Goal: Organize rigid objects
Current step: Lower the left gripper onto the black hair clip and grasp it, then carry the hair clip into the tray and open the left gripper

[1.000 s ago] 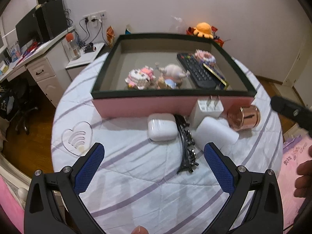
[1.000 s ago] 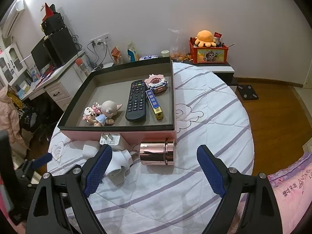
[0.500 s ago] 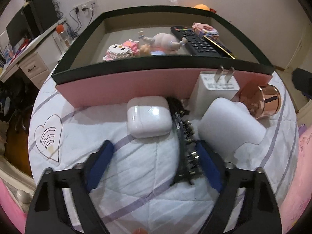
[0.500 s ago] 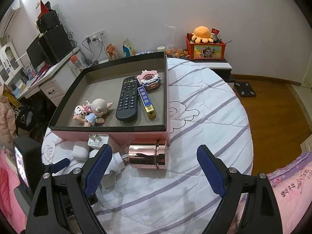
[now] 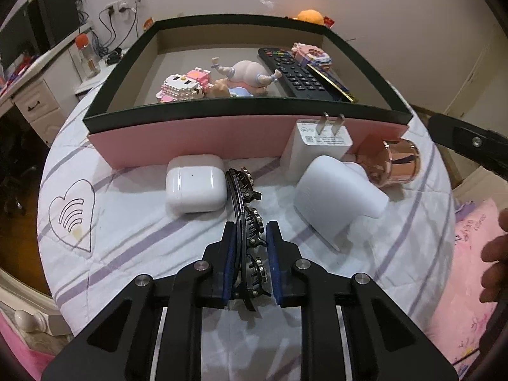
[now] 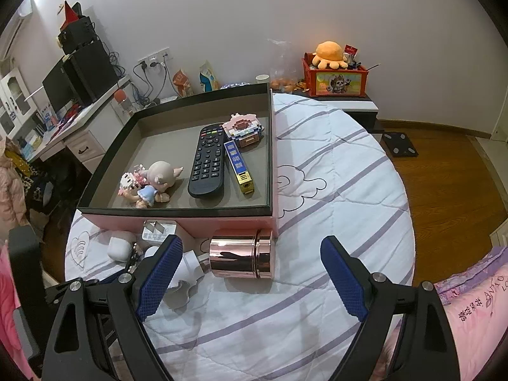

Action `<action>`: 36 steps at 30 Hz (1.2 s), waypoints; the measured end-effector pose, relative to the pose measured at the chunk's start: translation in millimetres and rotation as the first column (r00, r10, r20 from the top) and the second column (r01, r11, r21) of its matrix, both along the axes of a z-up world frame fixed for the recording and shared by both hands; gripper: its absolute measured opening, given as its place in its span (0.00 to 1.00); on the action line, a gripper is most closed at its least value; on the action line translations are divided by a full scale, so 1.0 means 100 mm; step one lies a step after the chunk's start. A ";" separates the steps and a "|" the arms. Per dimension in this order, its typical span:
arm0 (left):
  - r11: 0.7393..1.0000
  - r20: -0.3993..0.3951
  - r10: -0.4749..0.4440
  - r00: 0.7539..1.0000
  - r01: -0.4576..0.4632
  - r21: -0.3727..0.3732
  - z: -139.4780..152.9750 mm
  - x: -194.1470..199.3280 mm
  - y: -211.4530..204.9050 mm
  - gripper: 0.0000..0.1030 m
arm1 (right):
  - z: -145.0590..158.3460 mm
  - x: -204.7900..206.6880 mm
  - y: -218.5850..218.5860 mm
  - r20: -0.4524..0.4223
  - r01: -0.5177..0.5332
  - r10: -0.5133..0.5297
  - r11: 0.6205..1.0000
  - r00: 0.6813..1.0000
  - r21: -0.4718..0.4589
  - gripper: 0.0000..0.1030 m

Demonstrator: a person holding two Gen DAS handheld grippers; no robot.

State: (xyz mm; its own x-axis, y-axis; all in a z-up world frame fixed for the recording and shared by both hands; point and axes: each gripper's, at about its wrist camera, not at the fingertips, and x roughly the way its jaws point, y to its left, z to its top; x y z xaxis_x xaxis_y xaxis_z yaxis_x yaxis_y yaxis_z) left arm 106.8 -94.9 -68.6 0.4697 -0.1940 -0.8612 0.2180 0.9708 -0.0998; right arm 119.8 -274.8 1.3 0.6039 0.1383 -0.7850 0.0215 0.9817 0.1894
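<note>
We see our left tool [image 5: 250, 231] clamped on the black hair clip [image 5: 246, 219], its near end hidden between the pads, beside the earbud case [image 5: 194, 187]; our right tool [image 6: 250, 273] gapes empty.

box [image 6: 222, 220] pink, black rim | canister [image 6: 241, 257] rose-gold | quilt [image 6: 333, 190] white, purple stripes | remote [image 6: 206, 165] black
</note>
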 end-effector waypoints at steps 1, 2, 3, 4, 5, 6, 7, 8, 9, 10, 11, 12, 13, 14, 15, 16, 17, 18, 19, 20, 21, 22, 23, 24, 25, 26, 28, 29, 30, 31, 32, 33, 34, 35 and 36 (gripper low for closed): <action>1.000 0.003 0.001 1.000 -0.001 -0.005 0.03 -0.01 0.01 0.18 | 0.01 -0.01 0.01 0.002 -0.001 0.001 1.000 1.000 -0.001 0.88; 1.000 0.008 0.001 1.000 -0.001 -0.011 0.06 -0.02 0.02 0.18 | 0.02 -0.01 0.01 0.004 -0.002 0.002 1.000 1.000 -0.001 0.88; 1.000 0.016 0.002 1.000 -0.002 -0.018 0.10 -0.04 0.02 0.18 | 0.03 -0.02 0.01 0.006 -0.003 0.003 1.000 1.000 -0.002 0.88; 1.000 0.026 0.003 1.000 -0.003 -0.027 0.16 -0.05 0.04 0.18 | 0.04 -0.02 0.02 0.009 -0.004 0.004 1.000 1.000 -0.002 0.88; 0.999 0.033 0.005 0.999 -0.004 -0.032 0.20 -0.05 0.05 0.18 | 0.05 -0.02 0.03 0.011 -0.005 0.005 1.000 1.000 -0.002 0.88; 0.999 0.044 0.006 0.999 -0.004 -0.039 0.25 -0.06 0.06 0.18 | 0.06 -0.02 0.03 0.013 -0.007 0.007 1.000 1.000 -0.002 0.88; 0.999 0.054 0.006 0.999 -0.004 -0.047 0.31 -0.05 0.08 0.18 | 0.07 -0.02 0.04 0.015 -0.008 0.008 1.000 1.000 -0.003 0.88; 0.999 0.064 0.008 0.998 -0.005 -0.053 0.36 -0.04 0.09 0.18 | 0.08 -0.02 0.05 0.016 -0.010 0.010 1.000 1.000 -0.004 0.88; 0.998 0.076 0.011 0.997 -0.007 -0.058 0.41 -0.03 0.11 0.18 | 0.09 -0.01 0.05 0.017 -0.012 0.012 1.000 1.000 -0.004 0.88; 0.998 0.085 0.015 0.996 -0.010 -0.062 0.46 0.01 0.14 0.18 | 0.10 0.00 0.06 0.020 -0.014 0.014 1.000 1.000 -0.005 0.88; 0.998 0.092 0.018 0.996 -0.013 -0.062 0.49 0.04 0.15 0.18 | 0.10 0.01 0.06 0.021 -0.014 0.014 1.000 1.000 -0.005 0.88; 0.998 0.104 0.025 0.994 -0.018 -0.060 0.54 0.10 0.18 0.18 | 0.11 0.03 0.07 0.022 -0.015 0.015 1.000 1.000 -0.005 0.88; 0.998 0.112 0.030 0.993 -0.024 -0.060 0.57 0.16 0.20 0.18 | 0.11 0.06 0.07 0.023 -0.016 0.016 1.000 1.000 -0.005 0.88; 0.998 0.125 0.039 0.991 -0.032 -0.061 0.62 0.23 0.23 0.18 | 0.12 0.10 0.08 0.025 -0.019 0.019 1.000 1.000 -0.006 0.88; 0.997 0.136 0.047 0.990 -0.039 -0.062 0.67 0.31 0.25 0.18 | 0.11 0.12 0.09 0.025 -0.021 0.021 1.000 0.999 -0.006 0.88; 0.997 0.147 0.053 0.988 -0.044 -0.062 0.70 0.37 0.27 0.18 | 0.12 0.16 0.09 0.025 -0.024 0.025 1.000 0.999 -0.007 0.88; 0.997 0.157 0.058 0.986 -0.049 -0.061 0.74 0.45 0.28 0.18 | 0.12 0.20 0.10 0.027 -0.027 0.027 1.000 0.999 -0.009 0.88; 0.997 0.165 0.060 0.985 -0.051 -0.059 0.76 0.53 0.29 0.18 | 0.12 0.25 0.10 0.029 -0.030 0.030 0.999 0.999 -0.010 0.88; 0.997 0.174 0.063 0.983 -0.054 -0.056 0.79 0.63 0.29 0.18 | 0.13 0.30 0.11 0.032 -0.033 0.033 0.999 0.999 -0.012 0.88; 0.997 0.180 0.065 0.982 -0.057 -0.051 0.80 0.73 0.29 0.18 | 0.14 0.35 0.11 0.035 -0.034 0.034 0.999 0.999 -0.013 0.88; 0.997 0.183 0.065 0.981 -0.057 -0.047 0.81 0.81 0.29 0.18 | 0.14 0.40 0.12 0.036 -0.034 0.034 0.999 0.999 -0.014 0.88; 0.997 0.185 0.064 0.981 -0.056 -0.043 0.81 0.90 0.28 0.18 | 0.15 0.46 0.12 0.039 -0.035 0.035 0.999 0.999 -0.016 0.88; 0.998 0.185 0.063 0.981 -0.057 -0.040 0.81 1.00 0.28 0.18 | 0.15 0.53 0.11 0.042 -0.035 0.036 0.999 0.998 -0.018 0.88; 0.998 0.182 0.061 0.981 -0.056 -0.035 0.79 1.13 0.26 0.18 | 0.16 0.59 0.11 0.044 -0.035 0.035 0.999 0.998 -0.019 0.88; 0.998 0.180 0.059 0.982 -0.054 -0.031 0.78 1.22 0.25 0.18 | 0.16 0.65 0.11 0.045 -0.034 0.035 0.999 0.998 -0.020 0.88; 0.998 0.177 0.056 0.983 -0.052 -0.027 0.76 1.30 0.24 0.18 | 0.16 0.70 0.10 0.046 -0.034 0.035 0.999 0.998 -0.021 0.88; 0.999 0.161 0.054 0.985 -0.052 -0.016 0.69 1.52 0.21 0.18 | 0.16 0.80 0.09 0.045 -0.033 0.034 0.999 0.998 -0.022 0.88; 0.999 0.154 0.052 0.987 -0.051 -0.008 0.66 1.62 0.20 0.18 | 0.15 0.86 0.09 0.044 -0.034 0.035 0.999 0.998 -0.024 0.88; 0.999 0.147 0.051 0.988 -0.052 0.000 0.63 1.70 0.19 0.18 | 0.14 0.91 0.09 0.041 -0.035 0.036 0.999 0.998 -0.026 0.88; 0.999 0.138 0.051 0.989 -0.052 0.009 0.60 1.78 0.18 0.18 | 0.12 0.94 0.09 0.039 -0.035 0.036 0.999 0.999 -0.028 0.88; 0.998 0.131 0.051 0.990 -0.053 0.015 0.57 1.86 0.18 0.18 | 0.12 0.97 0.08 0.037 -0.035 0.036 0.999 0.999 -0.029 0.88; 0.998 0.123 0.051 0.991 -0.055 0.028 0.53 1.94 0.17 0.18 | 0.10 1.01 0.07 0.033 -0.034 0.034 0.999 0.999 -0.028 0.88; 0.998 0.113 0.051 0.992 -0.056 0.040 0.49 2.00 0.16 0.18 | 0.08 1.05 0.07 0.028 -0.032 0.033 0.999 0.999 -0.027 0.88; 0.997 0.102 0.049 0.994 -0.054 0.047 0.46 2.06 0.15 0.18 | 0.06 1.07 0.06 0.023 -0.030 0.031 0.999 0.999 -0.026 0.88; 0.997 0.085 0.046 0.995 -0.051 0.057 0.41 2.12 0.14 0.18 | 0.04 1.10 0.06 0.018 -0.029 0.029 0.999 0.999 -0.024 0.88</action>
